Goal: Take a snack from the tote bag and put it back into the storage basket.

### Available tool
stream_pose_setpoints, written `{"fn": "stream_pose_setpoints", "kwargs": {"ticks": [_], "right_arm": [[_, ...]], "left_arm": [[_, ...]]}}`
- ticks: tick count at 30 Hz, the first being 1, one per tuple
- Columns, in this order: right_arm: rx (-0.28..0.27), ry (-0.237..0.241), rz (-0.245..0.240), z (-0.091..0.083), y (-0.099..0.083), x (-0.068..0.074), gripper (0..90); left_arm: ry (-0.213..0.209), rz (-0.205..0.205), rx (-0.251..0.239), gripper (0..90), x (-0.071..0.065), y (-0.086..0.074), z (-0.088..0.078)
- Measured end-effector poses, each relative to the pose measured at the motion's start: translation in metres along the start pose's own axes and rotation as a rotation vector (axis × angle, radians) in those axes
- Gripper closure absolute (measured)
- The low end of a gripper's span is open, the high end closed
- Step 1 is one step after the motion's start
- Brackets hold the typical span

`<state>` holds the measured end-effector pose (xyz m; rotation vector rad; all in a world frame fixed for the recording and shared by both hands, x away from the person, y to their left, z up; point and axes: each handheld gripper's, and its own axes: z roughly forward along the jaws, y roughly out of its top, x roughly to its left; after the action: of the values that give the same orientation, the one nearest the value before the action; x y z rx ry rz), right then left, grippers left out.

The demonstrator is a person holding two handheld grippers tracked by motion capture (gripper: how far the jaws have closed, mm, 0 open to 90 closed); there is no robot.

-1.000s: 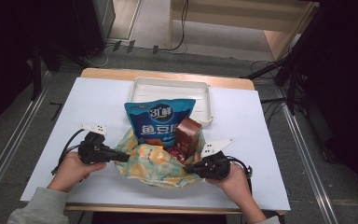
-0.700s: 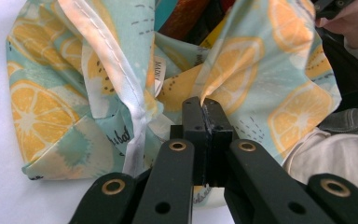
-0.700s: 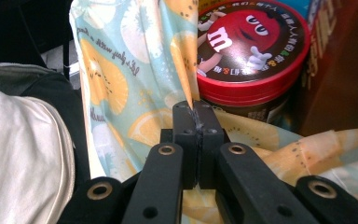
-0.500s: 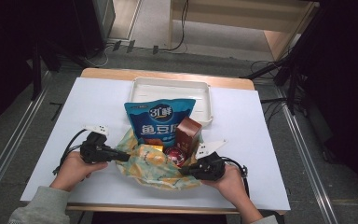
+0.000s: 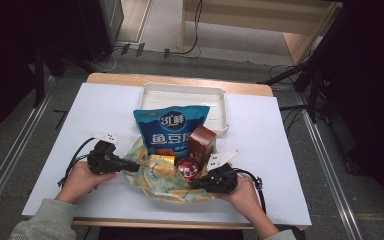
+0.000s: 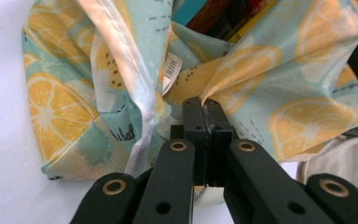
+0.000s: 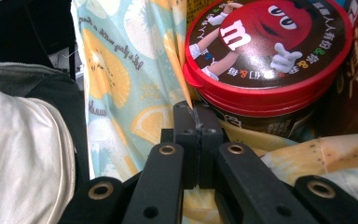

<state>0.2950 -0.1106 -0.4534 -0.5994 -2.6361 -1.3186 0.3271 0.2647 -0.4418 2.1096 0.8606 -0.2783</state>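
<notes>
A cloth bag (image 5: 166, 181) printed with lemon slices lies on the white table near its front edge. Out of it stand a blue snack pouch (image 5: 170, 131) and a brown box (image 5: 202, 143). A red-lidded candy tub (image 5: 187, 168) sits low beside them. My left gripper (image 5: 136, 165) is shut on the bag's left rim, and its view shows the fabric (image 6: 74, 93) pinched at the closed tips (image 6: 204, 105). My right gripper (image 5: 193, 184) is shut on the right rim. There the cloth (image 7: 121, 70) is clamped between the tips (image 7: 195, 110), just below the candy tub (image 7: 265, 42).
A white tray (image 5: 149, 95) stands at the back of the table, right behind the pouch. Bare table (image 5: 105, 110) spreads to the left and right of the bag. Black cables trail from both grippers toward the front edge. A dark floor with cables surrounds the table.
</notes>
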Motion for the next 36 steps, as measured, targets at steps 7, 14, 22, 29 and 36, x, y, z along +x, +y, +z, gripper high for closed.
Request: {"fn": "stream_pose_setpoints", "kwargs": {"ticks": [7,14,22,29,36], "right_arm": [[-0.007,-0.001,-0.021,0.003,0.0,0.003,90.0],[-0.009,0.0,-0.021,0.005,0.002,0.004,90.0],[-0.008,0.01,-0.035,0.011,0.005,0.008,90.0],[0.023,0.017,-0.049,0.017,0.006,0.013,90.0],[0.024,0.012,-0.03,0.016,0.001,0.007,90.0]], "left_arm": [[0.004,-0.015,0.001,90.0,0.005,-0.003,-0.003],[-0.007,-0.044,0.001,90.0,0.009,-0.005,-0.002],[-0.005,-0.048,0.022,90.0,0.014,-0.006,0.005],[0.01,-0.08,0.037,90.0,0.021,-0.011,0.003],[-0.007,-0.102,0.026,90.0,0.024,-0.011,0.004]]}}
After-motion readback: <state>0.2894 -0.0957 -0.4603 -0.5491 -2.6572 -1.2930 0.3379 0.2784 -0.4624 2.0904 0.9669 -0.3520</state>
